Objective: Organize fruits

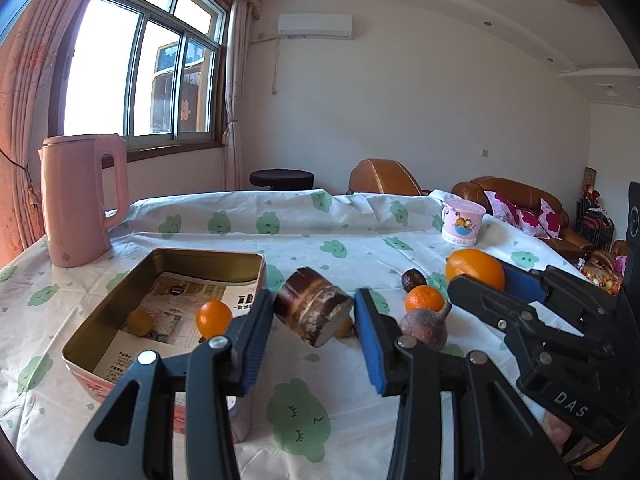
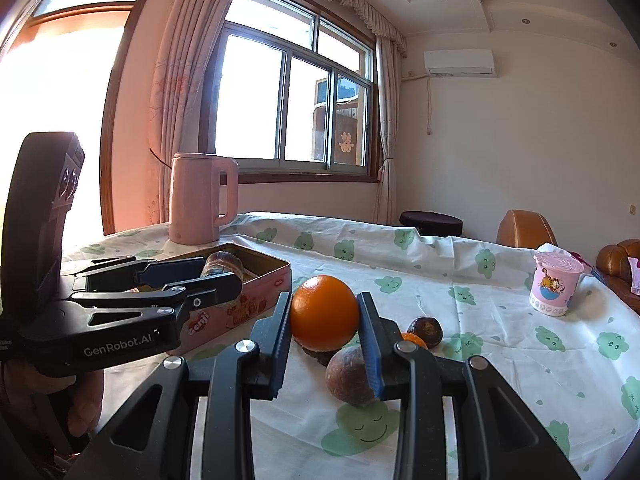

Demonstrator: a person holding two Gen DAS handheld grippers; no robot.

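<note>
The left claw [image 1: 314, 312] is closed on a brown sugarcane piece [image 1: 310, 306], held beside the open tin box [image 1: 100, 320]. The right claw [image 2: 325, 320] is closed on a big orange [image 2: 324, 312], right of the box, above the table [image 2: 500, 340].
</note>
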